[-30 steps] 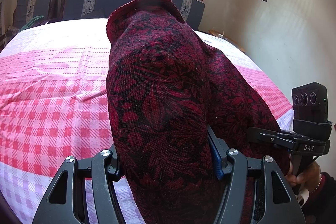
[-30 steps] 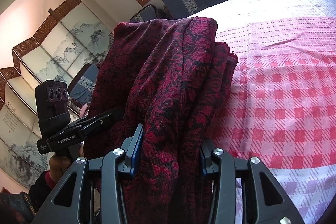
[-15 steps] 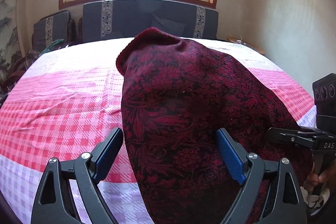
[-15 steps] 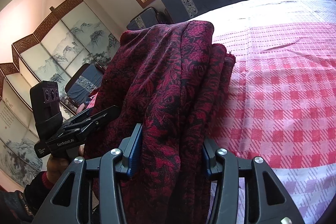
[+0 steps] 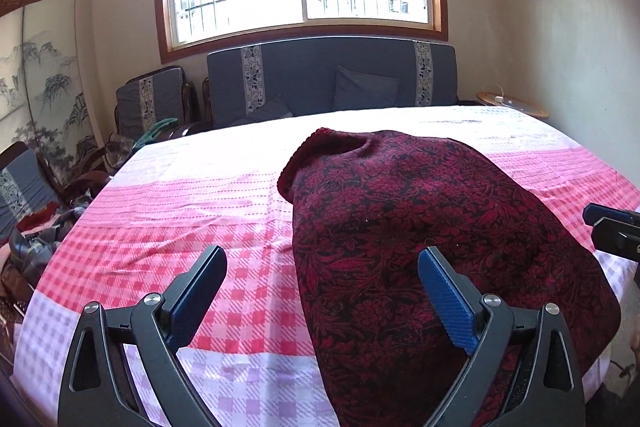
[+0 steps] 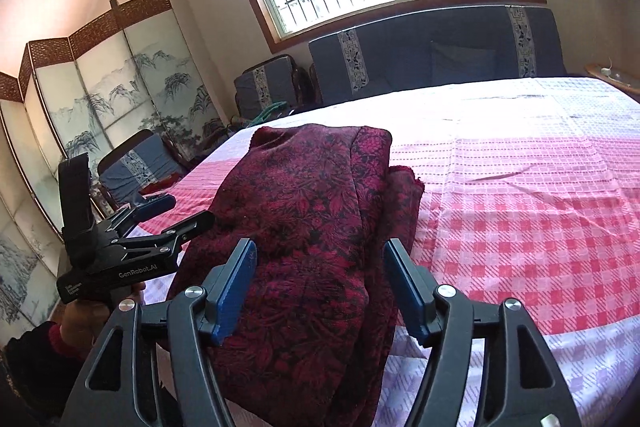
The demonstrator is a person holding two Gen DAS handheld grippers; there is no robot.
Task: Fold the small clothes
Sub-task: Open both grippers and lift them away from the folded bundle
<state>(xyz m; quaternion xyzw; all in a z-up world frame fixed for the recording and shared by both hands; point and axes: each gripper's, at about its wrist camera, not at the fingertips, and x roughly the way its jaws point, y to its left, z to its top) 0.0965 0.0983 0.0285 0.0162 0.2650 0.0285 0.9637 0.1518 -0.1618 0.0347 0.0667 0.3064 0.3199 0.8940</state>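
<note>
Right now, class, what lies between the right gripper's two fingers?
The dark red floral folded garment lies between them, in the right wrist view; the right gripper is open.

Left gripper: jaws spread wide, nothing between the pads, held low and level, pointing forward.
Right gripper: jaws parted, pads clear on both sides.
Left hand: wrapped round the left gripper's handle, dark sleeve at the wrist.

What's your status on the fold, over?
Left claw open, right claw open. Dark red floral knitted garment lies folded on the pink checked bedsheet, unheld. Nothing in the way.
</note>
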